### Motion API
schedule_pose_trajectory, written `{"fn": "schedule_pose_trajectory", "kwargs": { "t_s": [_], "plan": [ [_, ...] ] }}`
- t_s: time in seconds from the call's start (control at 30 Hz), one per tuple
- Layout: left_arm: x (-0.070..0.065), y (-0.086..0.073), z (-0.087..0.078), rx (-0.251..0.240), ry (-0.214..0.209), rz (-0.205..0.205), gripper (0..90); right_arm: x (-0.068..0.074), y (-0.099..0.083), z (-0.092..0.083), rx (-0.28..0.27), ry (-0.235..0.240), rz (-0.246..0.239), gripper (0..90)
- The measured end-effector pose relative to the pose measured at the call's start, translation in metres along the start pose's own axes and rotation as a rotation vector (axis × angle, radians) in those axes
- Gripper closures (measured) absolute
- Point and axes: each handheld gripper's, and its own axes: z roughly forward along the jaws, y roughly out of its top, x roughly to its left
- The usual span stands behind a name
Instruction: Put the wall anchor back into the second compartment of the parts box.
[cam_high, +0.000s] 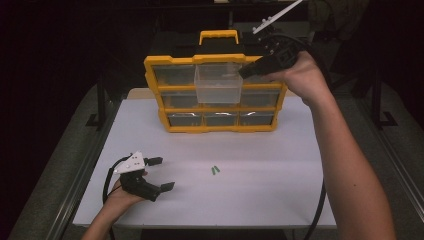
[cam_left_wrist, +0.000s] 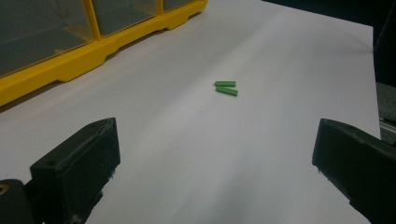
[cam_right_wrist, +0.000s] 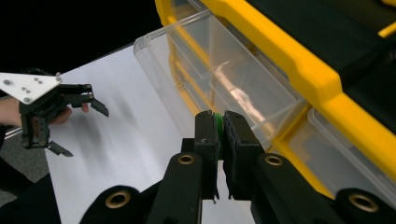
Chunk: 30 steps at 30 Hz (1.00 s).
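Note:
A yellow organizer (cam_high: 170, 62) with clear drawers stands at the far side of the white table (cam_high: 270, 195). One clear drawer (cam_high: 218, 85) is pulled out of its top row. My right gripper (cam_high: 243, 72) hovers at that drawer's right rim, shut on a small green piece (cam_right_wrist: 217, 119) that peeks out between the pads, just above the drawer (cam_right_wrist: 233, 70). Two more green pieces (cam_high: 215, 170) lie side by side on the table. My left gripper (cam_high: 165, 173) rests low at the near left, open with nothing between its jaws, and the green pieces (cam_left_wrist: 226, 87) lie ahead of it.
The organizer has a yellow carry handle (cam_high: 218, 36) on top and closed drawers in its lower rows. A black cable (cam_high: 320, 210) hangs under the right forearm. The table's near edge runs just behind the left hand. Dark surroundings ring the table.

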Motion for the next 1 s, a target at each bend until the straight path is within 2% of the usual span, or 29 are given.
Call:
{"fn": "schedule_pose_trajectory", "kwargs": {
  "t_s": [0.2, 0.27, 0.37, 0.6, 0.67, 0.73, 0.9, 0.97, 1.0],
  "plan": [
    [0.000, 0.000, 0.000, 0.000, -0.002, -0.002, 0.8, -0.002, 0.012, 0.010, 0.005, -0.006, -0.017, 83.7],
    [0.000, 0.000, 0.000, 0.000, -0.003, -0.002, 0.8, -0.002, 0.016, 0.015, 0.018, -0.008, -0.018, 83.7],
    [0.000, 0.000, 0.000, 0.001, -0.003, 0.002, 0.8, -0.003, 0.020, 0.023, 0.042, -0.014, -0.043, 83.3],
    [0.000, 0.000, 0.000, 0.001, -0.004, 0.011, 0.8, -0.006, 0.023, 0.035, 0.074, -0.008, -0.048, 82.9],
    [0.000, 0.000, 0.000, 0.000, -0.004, 0.011, 0.8, -0.006, 0.024, 0.037, 0.073, -0.012, -0.050, 74.5],
    [0.000, 0.000, 0.000, -0.003, -0.004, 0.005, 0.8, -0.006, 0.024, 0.035, 0.055, -0.021, -0.051, 70.3],
    [0.000, 0.000, 0.001, -0.002, -0.005, 0.004, 0.8, -0.007, 0.021, 0.022, 0.013, -0.027, -0.023, 61.2],
    [0.000, 0.000, 0.001, -0.004, -0.005, 0.005, 0.8, -0.007, 0.019, 0.018, 0.012, -0.029, -0.010, 59.5],
    [0.000, 0.000, 0.001, -0.004, -0.004, 0.005, 0.8, -0.008, 0.016, 0.013, 0.006, -0.040, -0.011, 54.8]
  ]
}}
